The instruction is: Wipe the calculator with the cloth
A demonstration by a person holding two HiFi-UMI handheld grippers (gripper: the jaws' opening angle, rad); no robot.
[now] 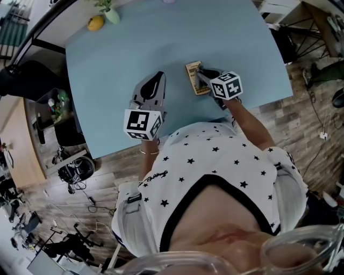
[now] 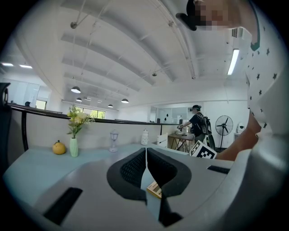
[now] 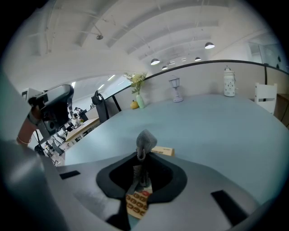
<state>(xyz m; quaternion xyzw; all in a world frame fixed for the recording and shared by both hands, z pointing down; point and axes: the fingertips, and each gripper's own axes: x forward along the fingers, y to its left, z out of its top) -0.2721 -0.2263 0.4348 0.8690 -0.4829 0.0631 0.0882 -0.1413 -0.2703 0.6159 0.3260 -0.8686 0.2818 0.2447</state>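
Head view, table: my light blue table (image 1: 161, 37) filled the upper frame, with a yellow fruit (image 1: 95, 22) and a vase (image 1: 112, 16) at its far edge.
Head view, calculator: the tan calculator (image 1: 193, 79) lay flat on the near part of the table, on my right.
Head view, left gripper: my left gripper (image 1: 159, 77) was over bare tabletop, near the calculator but apart from it.
Head view, right gripper: my right gripper (image 1: 198, 72) reached over the calculator.
Left gripper view, jaws: my left jaws were pressed together at the tips with nothing between them. A corner of the calculator showed below them.
Right gripper view, jaws: my right jaws were clamped on the grey cloth (image 3: 145, 139), whose bunched end stood up above the tips.
Right gripper view, calculator: its keys lay directly beneath my jaws, under the hanging cloth. I could not tell whether the cloth touched them.
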